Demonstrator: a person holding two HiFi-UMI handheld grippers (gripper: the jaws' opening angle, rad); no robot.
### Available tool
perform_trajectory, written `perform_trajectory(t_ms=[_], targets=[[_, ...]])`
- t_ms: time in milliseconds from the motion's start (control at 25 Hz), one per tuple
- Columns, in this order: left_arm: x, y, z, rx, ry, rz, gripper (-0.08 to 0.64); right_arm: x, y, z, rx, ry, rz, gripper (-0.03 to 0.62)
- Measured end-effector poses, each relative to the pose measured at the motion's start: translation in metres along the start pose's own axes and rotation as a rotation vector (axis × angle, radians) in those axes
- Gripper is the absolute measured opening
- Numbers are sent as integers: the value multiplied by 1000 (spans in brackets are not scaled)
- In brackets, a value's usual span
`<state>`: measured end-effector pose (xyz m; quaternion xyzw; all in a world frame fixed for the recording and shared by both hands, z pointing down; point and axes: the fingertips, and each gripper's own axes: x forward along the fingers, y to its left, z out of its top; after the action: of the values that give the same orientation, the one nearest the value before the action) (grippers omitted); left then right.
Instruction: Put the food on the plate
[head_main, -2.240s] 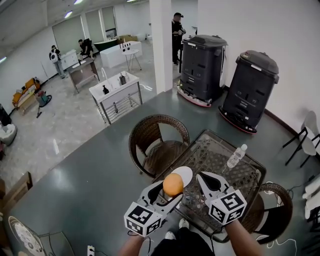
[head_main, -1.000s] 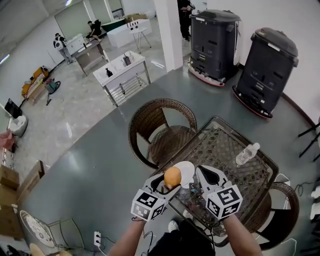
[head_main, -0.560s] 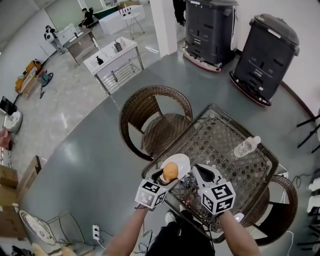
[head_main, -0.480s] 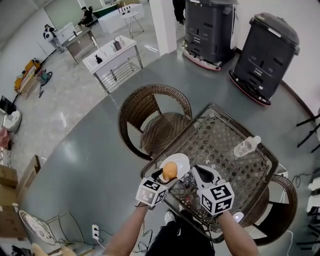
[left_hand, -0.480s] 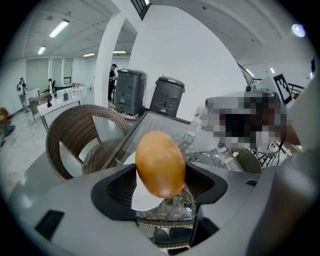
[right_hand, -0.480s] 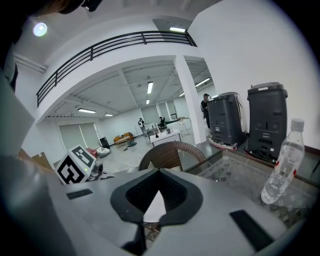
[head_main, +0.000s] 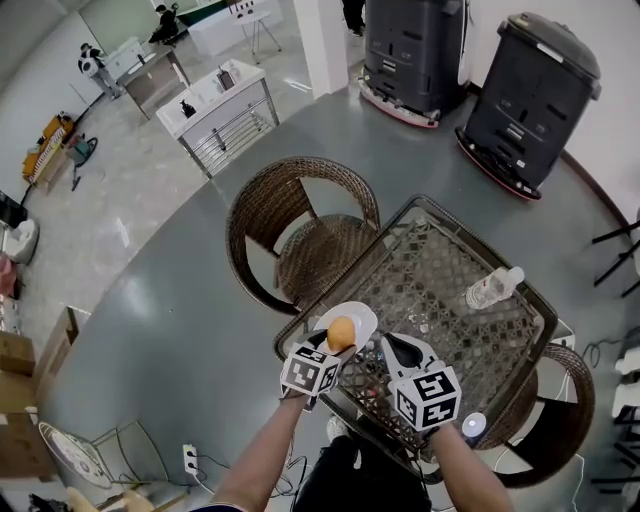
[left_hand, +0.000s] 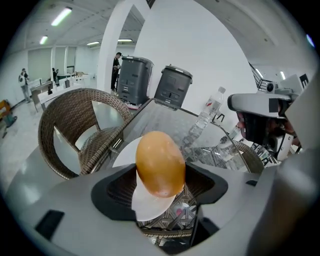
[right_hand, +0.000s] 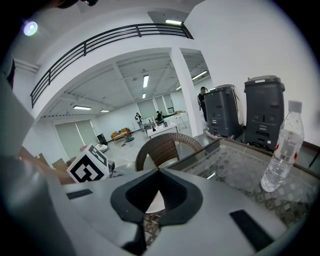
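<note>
The orange food (left_hand: 160, 164), clenched in the left gripper (head_main: 338, 342), is now brought close over the white plate (head_main: 362, 316), so release is judged near; the right gripper (head_main: 388, 347) is held closed on nothing.

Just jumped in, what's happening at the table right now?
A person is working two handheld grippers at a glass-topped table. The left gripper has its jaws shut on a round orange piece of food and holds it over the white plate at the table's near corner; it has not let go yet. The right gripper sits beside it, jaws together and empty. A water bottle stands upright on the table's right side.
</note>
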<state>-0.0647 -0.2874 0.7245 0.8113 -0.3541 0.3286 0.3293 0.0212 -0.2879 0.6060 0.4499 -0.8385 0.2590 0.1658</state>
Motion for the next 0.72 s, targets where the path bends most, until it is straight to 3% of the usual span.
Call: perform_trajectory(t_ms=[440,720], targets=[[14,3,-5,-75,8,-13,302,-3,-1,-8,16,13,2,3],[14,6,-6,-75,-9,16,302,-3,3,-6,14,11,11,3]])
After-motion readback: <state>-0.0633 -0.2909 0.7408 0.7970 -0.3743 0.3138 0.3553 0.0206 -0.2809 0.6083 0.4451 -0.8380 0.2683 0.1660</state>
